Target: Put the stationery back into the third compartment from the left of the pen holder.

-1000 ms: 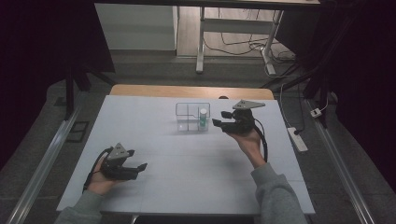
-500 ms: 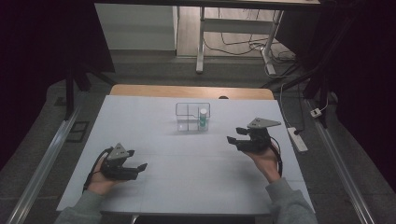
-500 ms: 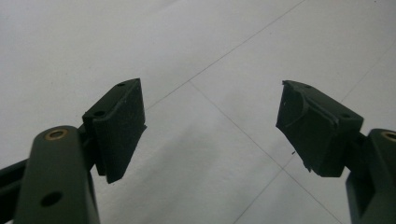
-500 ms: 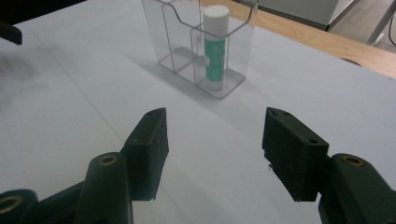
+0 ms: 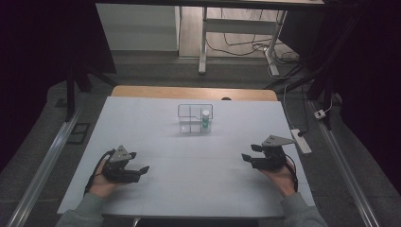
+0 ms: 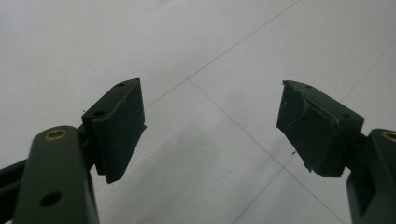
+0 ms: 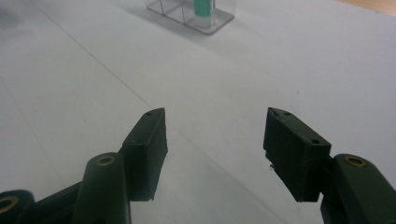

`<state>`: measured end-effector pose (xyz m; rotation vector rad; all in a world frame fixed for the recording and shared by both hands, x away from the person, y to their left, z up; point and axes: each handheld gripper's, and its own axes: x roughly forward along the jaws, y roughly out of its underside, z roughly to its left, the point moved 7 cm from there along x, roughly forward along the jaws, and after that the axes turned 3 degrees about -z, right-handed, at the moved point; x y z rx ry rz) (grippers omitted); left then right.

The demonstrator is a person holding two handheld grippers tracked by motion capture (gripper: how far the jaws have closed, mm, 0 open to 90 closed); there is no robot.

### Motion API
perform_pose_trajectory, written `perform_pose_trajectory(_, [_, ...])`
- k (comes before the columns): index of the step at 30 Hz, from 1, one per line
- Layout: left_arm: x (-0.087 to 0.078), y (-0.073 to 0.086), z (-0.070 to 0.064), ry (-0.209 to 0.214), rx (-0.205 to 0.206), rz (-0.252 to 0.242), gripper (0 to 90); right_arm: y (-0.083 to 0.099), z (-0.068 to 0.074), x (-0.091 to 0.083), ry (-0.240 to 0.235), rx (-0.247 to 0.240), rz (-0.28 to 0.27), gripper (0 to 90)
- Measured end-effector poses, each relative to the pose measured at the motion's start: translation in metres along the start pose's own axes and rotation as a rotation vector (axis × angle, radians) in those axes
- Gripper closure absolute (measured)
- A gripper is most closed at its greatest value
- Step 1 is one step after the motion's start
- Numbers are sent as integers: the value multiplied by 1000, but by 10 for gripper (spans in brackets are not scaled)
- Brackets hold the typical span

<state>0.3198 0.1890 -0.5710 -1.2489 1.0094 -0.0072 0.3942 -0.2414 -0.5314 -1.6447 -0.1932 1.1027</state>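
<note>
grippers: black | fingers [image 6: 119, 126]: blocky, screw-holed | pivots: brass | sleeves [image 5: 298, 210]: grey

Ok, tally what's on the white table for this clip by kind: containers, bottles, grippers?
Clear divided container: 1
Green bottle with white cap, standing in the container's right side: 1
Handheld grippers, left gripper and right gripper, both with jaws open and empty: 2
Total: 4

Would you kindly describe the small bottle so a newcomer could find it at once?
On the white table, look toward the far middle for a clear divided box. The bottle stands upright in its right-hand compartment; its green body and white cap are the one spot of colour there.
</note>
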Motion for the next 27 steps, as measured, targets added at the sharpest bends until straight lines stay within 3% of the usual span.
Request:
perform_pose_trajectory(10, [1,0,-1,0,5,6,231,19,-6,-8,3,18,6,389])
perform_pose_trajectory(27, [0,0,-1,-2,11,2,234,21,-4,-13,12,-9,2,380])
